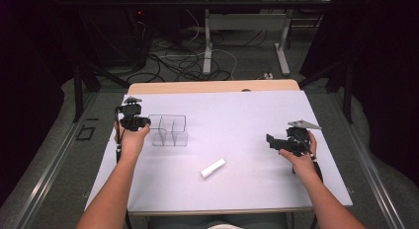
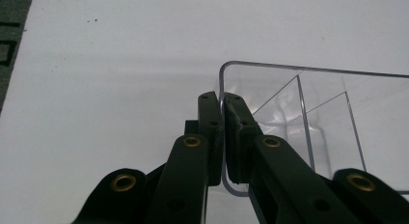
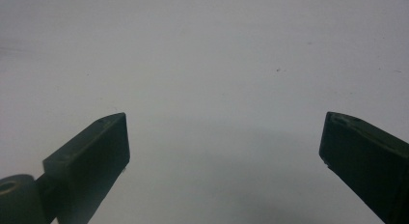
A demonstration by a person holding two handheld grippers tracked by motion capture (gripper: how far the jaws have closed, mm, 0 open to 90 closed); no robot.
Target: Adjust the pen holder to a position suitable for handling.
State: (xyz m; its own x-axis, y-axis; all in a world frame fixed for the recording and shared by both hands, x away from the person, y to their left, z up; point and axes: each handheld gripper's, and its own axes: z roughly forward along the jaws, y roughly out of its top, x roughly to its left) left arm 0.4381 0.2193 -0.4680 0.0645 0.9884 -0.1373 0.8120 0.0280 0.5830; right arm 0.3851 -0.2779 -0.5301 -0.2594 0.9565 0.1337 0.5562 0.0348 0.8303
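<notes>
A clear plastic box with inner dividers [image 1: 168, 130] stands on the white table top [image 1: 237, 115], left of centre. My left gripper [image 1: 146, 122] is shut on the box's left wall; in the left gripper view one jaw sits outside and one inside the clear box [image 2: 308, 103], with the left gripper [image 2: 223, 98] pinching the rim. A white cylinder [image 1: 213, 168] lies on its side near the front middle. My right gripper [image 1: 271, 140] hovers at the right, open, and the right gripper [image 3: 224, 137] has bare white surface between its jaws.
The table's wooden far edge [image 1: 212, 86] borders a floor with cables [image 1: 183, 61] and table legs [image 1: 207, 41]. Dark curtains flank both sides. A person's forearms come in from the bottom.
</notes>
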